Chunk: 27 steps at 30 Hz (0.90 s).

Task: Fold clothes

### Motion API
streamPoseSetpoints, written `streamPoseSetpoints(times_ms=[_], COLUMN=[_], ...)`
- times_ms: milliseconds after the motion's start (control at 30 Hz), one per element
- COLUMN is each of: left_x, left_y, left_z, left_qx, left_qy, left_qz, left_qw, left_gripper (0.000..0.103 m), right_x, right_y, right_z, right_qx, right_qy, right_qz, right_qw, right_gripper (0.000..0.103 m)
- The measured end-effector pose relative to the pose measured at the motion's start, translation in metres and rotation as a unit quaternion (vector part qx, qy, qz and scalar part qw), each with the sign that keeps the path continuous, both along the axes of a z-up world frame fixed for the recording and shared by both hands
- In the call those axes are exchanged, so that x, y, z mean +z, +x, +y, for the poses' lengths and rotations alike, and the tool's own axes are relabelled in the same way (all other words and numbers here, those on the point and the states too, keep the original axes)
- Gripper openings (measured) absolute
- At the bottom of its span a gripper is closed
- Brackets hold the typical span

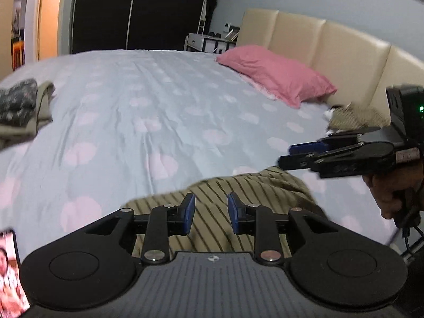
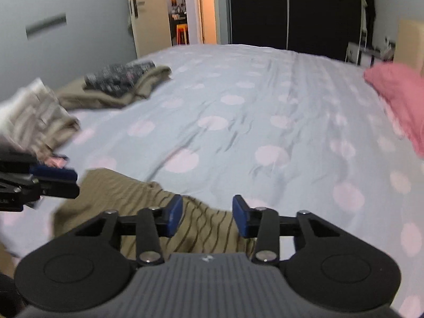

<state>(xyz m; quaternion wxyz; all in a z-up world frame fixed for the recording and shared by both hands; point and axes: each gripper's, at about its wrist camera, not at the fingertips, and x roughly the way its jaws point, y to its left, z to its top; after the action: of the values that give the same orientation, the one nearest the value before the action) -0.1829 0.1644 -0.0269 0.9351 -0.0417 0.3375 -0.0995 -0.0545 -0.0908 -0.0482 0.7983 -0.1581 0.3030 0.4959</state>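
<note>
Pale blue sheeting with pink spots covers the bed [image 1: 137, 111], the largest item in both my wrist views and my landmark here. At the head of the bed stands a cream padded headboard [image 1: 328, 42], with a pink pillow [image 1: 275, 74] lying against it. Toward the foot of the bed sits a heap of clothes [image 2: 119, 84]: a dark patterned piece on top of an olive one, touching. Just beside that heap, a pale garment [image 2: 34, 116] shows blurred; I cannot tell how it lies. On the near edge of the bed lies the olive striped garment [image 1: 238, 198], rumpled and unfolded. My left hand-held gripper [image 1: 211, 213] hovers over it with its blue pads apart and nothing between them. My right hand-held gripper [image 2: 207, 216] is likewise spread wide over the same garment's edge, holding nothing. A phone [image 1: 10, 273] with a lit screen shows at the left view's lower corner.
</note>
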Motion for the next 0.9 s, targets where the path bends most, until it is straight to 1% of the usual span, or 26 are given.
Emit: streamPoseSetpoints(times_ms=[67,100,133,167,200,233,267,300,333,367,400,467,500,533,600,700,733,767,833,900], left_x=[-0.007,-0.010,-0.013,-0.016,-0.019,-0.021,-0.023,-0.024,-0.026,-0.028,-0.030,-0.033,-0.035,-0.035,-0.034,-0.029,-0.027,-0.025,-0.024,-0.023], left_y=[0.012,0.017,0.020,0.022,0.024,0.025,0.024,0.024,0.024,0.024,0.024,0.023,0.022,0.022,0.022,0.021,0.021,0.020,0.020,0.020], left_z=[-0.006,-0.007,-0.007,-0.006,-0.005,-0.003,-0.001,0.002,0.004,0.007,0.010,0.014,0.016,0.017,0.019,0.020,0.021,0.022,0.026,0.028], left_qx=[0.005,0.009,0.013,0.017,0.021,0.024,0.026,0.028,0.031,0.033,0.035,0.040,0.043,0.044,0.047,0.048,0.048,0.048,0.053,0.062], left_qy=[0.010,0.014,0.015,0.016,0.017,0.017,0.016,0.015,0.014,0.013,0.012,0.010,0.008,0.005,0.001,-0.003,-0.005,-0.009,-0.014,-0.020], left_qz=[0.014,0.022,0.030,0.037,0.045,0.049,0.052,0.055,0.058,0.061,0.064,0.070,0.073,0.075,0.076,0.071,0.068,0.065,0.062,0.064], left_qw=[0.9998,0.9996,0.9994,0.9990,0.9986,0.9984,0.9982,0.9980,0.9978,0.9975,0.9973,0.9967,0.9964,0.9962,0.9960,0.9963,0.9965,0.9967,0.9966,0.9958], left_gripper=[0.024,0.024,0.024,0.024,0.024,0.024,0.024,0.024,0.024,0.024,0.024,0.024,0.024,0.024,0.024,0.024,0.024,0.024,0.024,0.024], right_x=[-0.014,-0.022,-0.032,-0.042,-0.051,-0.053,-0.054,-0.055,-0.058,-0.060,-0.062,-0.064,-0.065,-0.066,-0.073,-0.069,-0.066,-0.058,-0.045,-0.039], right_y=[0.002,0.005,0.006,0.008,0.011,0.021,0.037,0.055,0.075,0.091,0.106,0.122,0.130,0.134,0.142,0.142,0.141,0.135,0.123,0.110], right_z=[0.019,0.021,0.027,0.034,0.039,0.037,0.031,0.024,0.014,0.003,-0.006,-0.016,-0.019,-0.019,-0.022,-0.024,-0.025,-0.027,-0.029,-0.031], right_qx=[0.023,0.038,0.043,0.048,0.049,0.031,0.003,-0.027,-0.059,-0.084,-0.105,-0.126,-0.137,-0.146,-0.161,-0.148,-0.143,-0.132,-0.100,-0.073], right_qy=[-0.017,-0.035,-0.055,-0.074,-0.088,-0.073,-0.044,-0.010,0.038,0.082,0.120,0.152,0.163,0.158,0.162,0.162,0.162,0.163,0.163,0.155], right_qz=[-0.007,-0.008,-0.010,-0.012,-0.007,0.030,0.087,0.148,0.218,0.266,0.304,0.312,0.311,0.297,0.304,0.284,0.274,0.252,0.219,0.202], right_qw=[1.000,0.999,0.998,0.996,0.995,0.996,0.995,0.989,0.973,0.957,0.939,0.929,0.926,0.930,0.925,0.933,0.937,0.945,0.957,0.964], right_gripper=[0.036,0.033,0.019,0.010,0.009,0.003,0.002,0.001,0.001,0.001,0.001,0.000,0.000,0.000,0.000,0.012,0.028,0.045,0.045,0.045])
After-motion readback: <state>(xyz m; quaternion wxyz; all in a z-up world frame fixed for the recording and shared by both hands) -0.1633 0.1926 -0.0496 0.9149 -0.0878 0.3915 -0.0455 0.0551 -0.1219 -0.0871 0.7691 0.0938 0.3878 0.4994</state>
